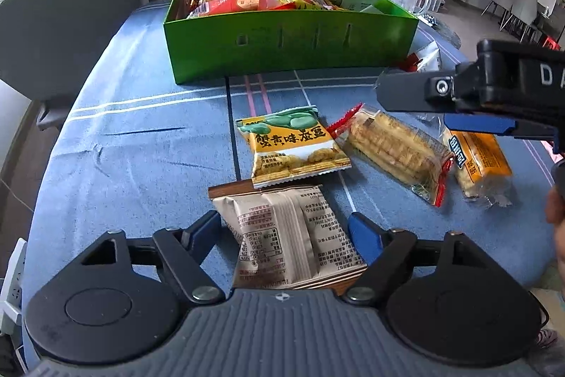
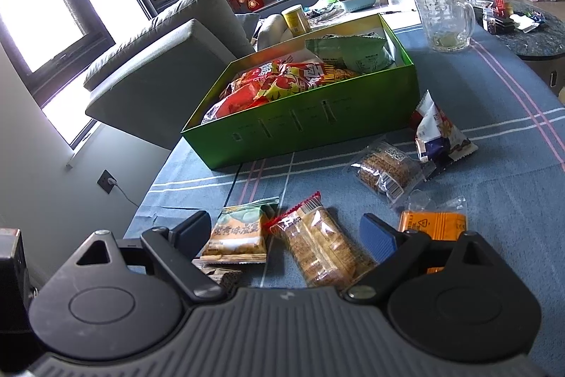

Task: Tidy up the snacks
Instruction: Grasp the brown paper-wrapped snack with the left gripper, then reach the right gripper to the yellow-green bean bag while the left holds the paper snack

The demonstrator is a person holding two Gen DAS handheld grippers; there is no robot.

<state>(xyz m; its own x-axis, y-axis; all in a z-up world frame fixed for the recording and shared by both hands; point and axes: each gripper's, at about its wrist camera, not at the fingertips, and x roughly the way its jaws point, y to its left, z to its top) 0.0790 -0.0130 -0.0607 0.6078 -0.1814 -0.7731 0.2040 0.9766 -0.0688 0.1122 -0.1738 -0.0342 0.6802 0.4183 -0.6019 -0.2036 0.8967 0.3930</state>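
**Beige packet framed by the left fingers**

A beige snack packet (image 1: 287, 235) is seen lying on the blue tabletop (image 1: 134, 143) between the spread fingers of the left gripper (image 1: 287, 230), with no pad pressed on it. The right gripper (image 2: 286, 235) is held open above a clear-wrapped biscuit pack (image 2: 323, 248). A green box (image 1: 282, 45) filled with snacks is set farther back.

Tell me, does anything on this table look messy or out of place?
Yes: several snack packets lie loose on the blue tablecloth instead of in the green box: a beige packet, a yellow-green one, clear-wrapped biscuits, and an orange pack. Nothing looks spilled or torn.
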